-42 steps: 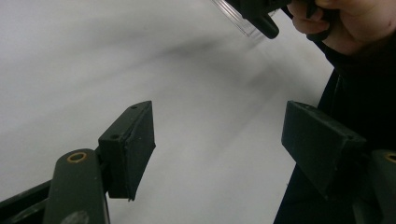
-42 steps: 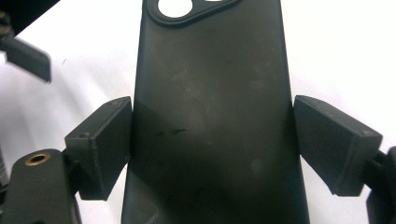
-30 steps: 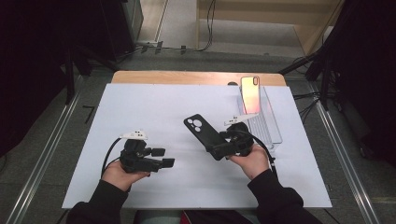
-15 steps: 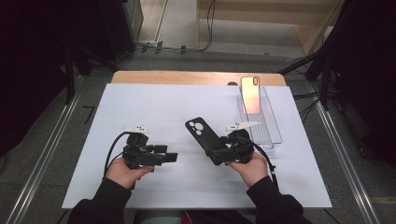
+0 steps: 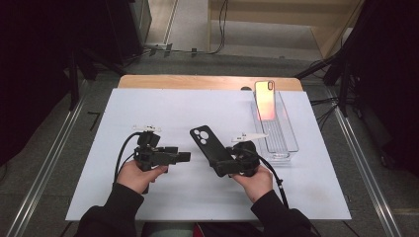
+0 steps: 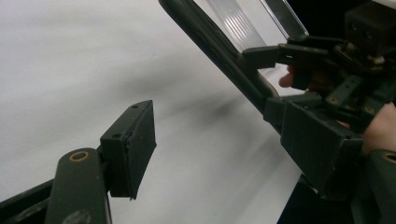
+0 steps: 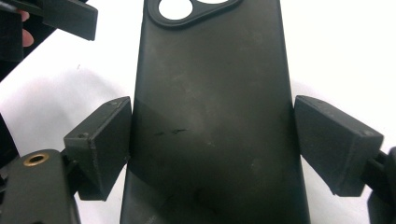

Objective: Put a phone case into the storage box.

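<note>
The right gripper (image 5: 223, 165) pinches the black phone case (image 5: 210, 147) by its two long edges, holding it up over the white mat (image 5: 148, 103) — the carrying step, I think. The left gripper (image 5: 184, 157) has just been opening, jaws spread and empty. Next it should grab the case's free end. No writing can be read.

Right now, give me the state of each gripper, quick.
Left gripper: open, nothing between its jaws, which have just been opening.
Right gripper: holding the black phone case by its side edges.
</note>
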Demonstrator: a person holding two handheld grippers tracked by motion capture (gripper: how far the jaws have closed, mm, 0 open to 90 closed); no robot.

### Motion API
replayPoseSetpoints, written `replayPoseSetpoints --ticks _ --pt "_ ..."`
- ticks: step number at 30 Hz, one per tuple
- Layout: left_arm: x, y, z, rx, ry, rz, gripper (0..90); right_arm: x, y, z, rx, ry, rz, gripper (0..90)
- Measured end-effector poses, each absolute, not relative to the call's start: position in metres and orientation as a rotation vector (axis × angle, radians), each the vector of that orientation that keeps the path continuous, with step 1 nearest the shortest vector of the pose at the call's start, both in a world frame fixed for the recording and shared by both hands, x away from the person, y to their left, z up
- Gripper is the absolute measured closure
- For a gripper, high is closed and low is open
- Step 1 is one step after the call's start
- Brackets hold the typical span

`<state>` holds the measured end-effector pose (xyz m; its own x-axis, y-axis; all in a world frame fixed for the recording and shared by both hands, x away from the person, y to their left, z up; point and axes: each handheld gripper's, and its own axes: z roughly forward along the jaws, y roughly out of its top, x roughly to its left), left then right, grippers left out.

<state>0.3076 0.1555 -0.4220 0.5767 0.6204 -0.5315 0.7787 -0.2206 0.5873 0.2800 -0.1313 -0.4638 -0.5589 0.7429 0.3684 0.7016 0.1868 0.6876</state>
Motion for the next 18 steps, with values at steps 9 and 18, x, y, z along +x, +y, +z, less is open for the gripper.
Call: replayPoseSetpoints --ticks 9,18 --pt "0.322 0.147 -0.410 1.926 1.151 -0.172 26.7 0.285 -0.126 -0.463 1.481 2.333 1.354 13.5" --pt "0.334 0.137 -0.411 1.913 1.193 -0.188 27.0 0.289 -0.119 -0.463 1.505 2.302 1.375 13.5"
